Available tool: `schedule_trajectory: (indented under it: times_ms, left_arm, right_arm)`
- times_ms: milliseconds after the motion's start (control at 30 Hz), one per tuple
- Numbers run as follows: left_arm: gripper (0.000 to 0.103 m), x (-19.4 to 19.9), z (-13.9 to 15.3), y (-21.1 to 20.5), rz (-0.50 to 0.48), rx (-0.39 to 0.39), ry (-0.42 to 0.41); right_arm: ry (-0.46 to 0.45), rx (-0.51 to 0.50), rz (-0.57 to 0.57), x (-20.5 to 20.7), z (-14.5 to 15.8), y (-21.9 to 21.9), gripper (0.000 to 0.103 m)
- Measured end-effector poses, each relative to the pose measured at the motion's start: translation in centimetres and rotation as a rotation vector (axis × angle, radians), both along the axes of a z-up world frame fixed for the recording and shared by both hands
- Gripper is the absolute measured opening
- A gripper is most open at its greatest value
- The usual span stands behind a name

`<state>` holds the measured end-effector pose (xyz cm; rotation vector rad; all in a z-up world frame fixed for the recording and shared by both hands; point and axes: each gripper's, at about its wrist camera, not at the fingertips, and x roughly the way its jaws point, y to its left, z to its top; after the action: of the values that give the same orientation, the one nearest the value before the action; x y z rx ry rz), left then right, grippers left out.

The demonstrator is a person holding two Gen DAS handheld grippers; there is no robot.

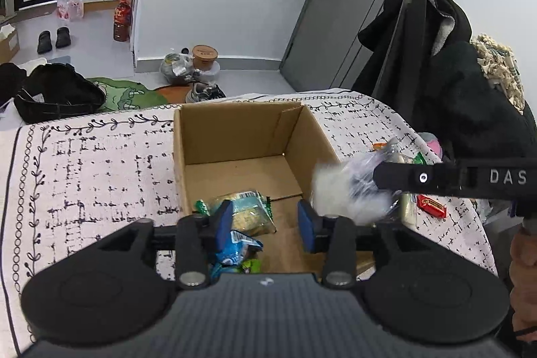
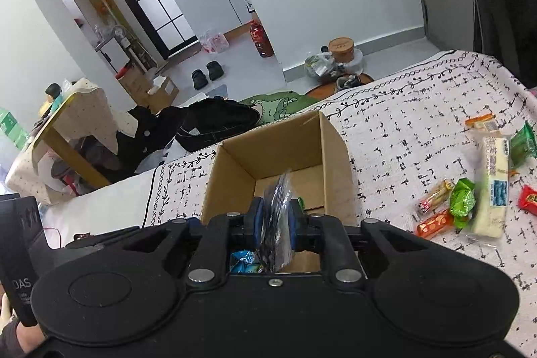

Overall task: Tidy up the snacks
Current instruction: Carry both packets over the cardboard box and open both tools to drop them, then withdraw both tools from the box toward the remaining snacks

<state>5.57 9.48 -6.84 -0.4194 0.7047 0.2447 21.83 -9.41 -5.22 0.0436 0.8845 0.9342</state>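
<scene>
An open cardboard box [image 1: 235,136] stands on the patterned tablecloth; it also shows in the right wrist view [image 2: 285,143]. Inside lie a pale biscuit packet [image 1: 246,213], a blue packet [image 1: 235,252] and a green one. My left gripper [image 1: 265,222] is open and empty, low over the box's near side. My right gripper [image 2: 275,217] is shut on a dark clear-plastic snack packet [image 2: 277,217] and holds it over the box's near right edge. In the left wrist view that packet [image 1: 349,187] looks blurred, at the box's right wall.
Loose snacks lie on the cloth right of the box: a long white bar [image 2: 495,187], green packets [image 2: 463,202], orange [image 2: 433,223] and red wrappers [image 2: 528,197]. A chair with dark coats [image 1: 446,83] stands by the table's far right corner. Bags and shoes lie on the floor beyond.
</scene>
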Motion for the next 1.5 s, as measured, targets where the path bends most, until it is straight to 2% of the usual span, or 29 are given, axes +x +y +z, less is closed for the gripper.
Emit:
schedule_trajectory:
  times_ms: [33,167,200,233,300,467,633,733,800,967,1067,1500]
  left_arm:
    - [0.052,-0.1,0.1,0.0,0.005,0.006,0.001]
    - [0.072,-0.1,0.5,0.1,0.012,0.022,0.016]
    - [0.076,-0.1,0.6,0.0,0.016,0.029,0.019]
    - [0.077,-0.1,0.7,-0.1,0.019,0.035,0.021]
    - [0.080,0.1,0.9,-0.4,0.019,0.046,0.025]
    - [0.082,0.8,1.0,-1.1,-0.001,0.045,0.049]
    - [0.083,1.7,1.2,-2.6,-0.052,0.085,0.070]
    - [0.084,2.1,1.3,-3.1,-0.074,0.065,0.064]
    - [0.093,2.5,1.3,-3.8,-0.094,0.067,0.052]
    - [0.103,3.5,1.5,-5.5,-0.139,0.085,0.030]
    - [0.103,4.2,1.4,-6.3,-0.161,0.083,0.031]
    - [0.103,7.6,1.5,-11.1,-0.311,0.089,0.041]
  right_arm:
    - [-0.017,-0.001,-0.001,-0.2,0.4,-0.2,0.032]
    - [-0.037,-0.019,-0.033,0.2,1.3,-1.6,0.038]
    - [-0.034,-0.025,-0.043,0.4,1.3,-2.0,0.044]
    - [-0.037,-0.034,-0.058,0.5,1.3,-2.5,0.052]
    - [-0.064,-0.051,-0.083,0.6,1.5,-3.4,0.058]
    - [-0.077,-0.083,-0.133,1.1,1.4,-5.9,0.069]
    - [-0.088,-0.104,-0.192,1.4,1.1,-8.1,0.082]
    - [-0.089,-0.116,-0.215,1.7,0.9,-9.3,0.084]
    - [-0.087,-0.122,-0.229,2.0,0.7,-10.1,0.088]
    - [-0.091,-0.130,-0.265,2.3,0.4,-12.1,0.096]
    - [-0.089,-0.133,-0.286,2.5,0.2,-13.2,0.099]
    - [-0.101,-0.141,-0.350,3.0,0.2,-17.8,0.098]
